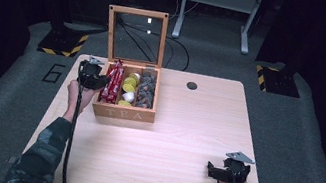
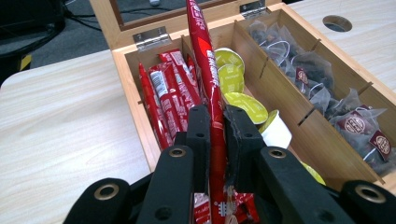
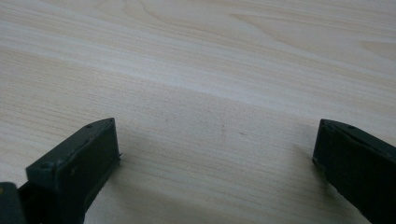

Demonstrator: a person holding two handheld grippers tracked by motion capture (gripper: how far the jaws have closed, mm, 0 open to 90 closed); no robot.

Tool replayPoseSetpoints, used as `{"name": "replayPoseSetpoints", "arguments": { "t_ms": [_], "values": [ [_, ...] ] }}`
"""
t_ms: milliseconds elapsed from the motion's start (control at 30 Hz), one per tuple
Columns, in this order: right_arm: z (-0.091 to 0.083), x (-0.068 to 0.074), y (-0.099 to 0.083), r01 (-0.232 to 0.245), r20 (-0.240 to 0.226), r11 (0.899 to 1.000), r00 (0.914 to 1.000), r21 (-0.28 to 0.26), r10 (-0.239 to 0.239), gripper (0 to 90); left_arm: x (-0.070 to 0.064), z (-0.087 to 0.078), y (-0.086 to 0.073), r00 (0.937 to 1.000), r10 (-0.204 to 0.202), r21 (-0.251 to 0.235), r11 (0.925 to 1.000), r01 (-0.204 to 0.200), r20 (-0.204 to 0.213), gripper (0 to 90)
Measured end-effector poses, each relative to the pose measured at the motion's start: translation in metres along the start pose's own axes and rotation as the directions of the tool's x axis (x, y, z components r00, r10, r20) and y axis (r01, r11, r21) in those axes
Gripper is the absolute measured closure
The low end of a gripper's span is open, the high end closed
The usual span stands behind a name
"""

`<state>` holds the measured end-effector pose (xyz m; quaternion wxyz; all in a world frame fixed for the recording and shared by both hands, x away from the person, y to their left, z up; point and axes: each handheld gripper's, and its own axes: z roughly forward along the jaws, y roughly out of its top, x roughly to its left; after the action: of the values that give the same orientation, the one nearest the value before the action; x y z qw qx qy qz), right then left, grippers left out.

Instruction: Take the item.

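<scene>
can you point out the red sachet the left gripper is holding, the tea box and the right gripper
red sachet [image 2: 208, 70], left gripper view, its upper length above the jaws
tea box [image 1: 122, 113], high view, front wall with the lettering
right gripper [image 1: 211, 170], high view, between its jaw tips

red stick packet [image 2: 211, 88] top cut off by frame edge; lower end hidden behind left gripper [image 2: 217, 135]
</scene>
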<state>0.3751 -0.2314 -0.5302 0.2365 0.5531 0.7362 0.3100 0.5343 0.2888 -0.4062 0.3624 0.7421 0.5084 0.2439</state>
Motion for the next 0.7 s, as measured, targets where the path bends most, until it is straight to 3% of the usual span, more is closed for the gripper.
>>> {"name": "replayPoseSetpoints", "arguments": {
  "t_ms": [700],
  "values": [
    [0.0, 0.0, 0.0, -0.003, 0.001, 1.0, 1.0, -0.001, 0.003, 0.0, 0.008, -0.032, -0.014, 0.9998, 0.017, -0.036, 0.9992, -0.018, -0.014, 80.5]
  ]
}}
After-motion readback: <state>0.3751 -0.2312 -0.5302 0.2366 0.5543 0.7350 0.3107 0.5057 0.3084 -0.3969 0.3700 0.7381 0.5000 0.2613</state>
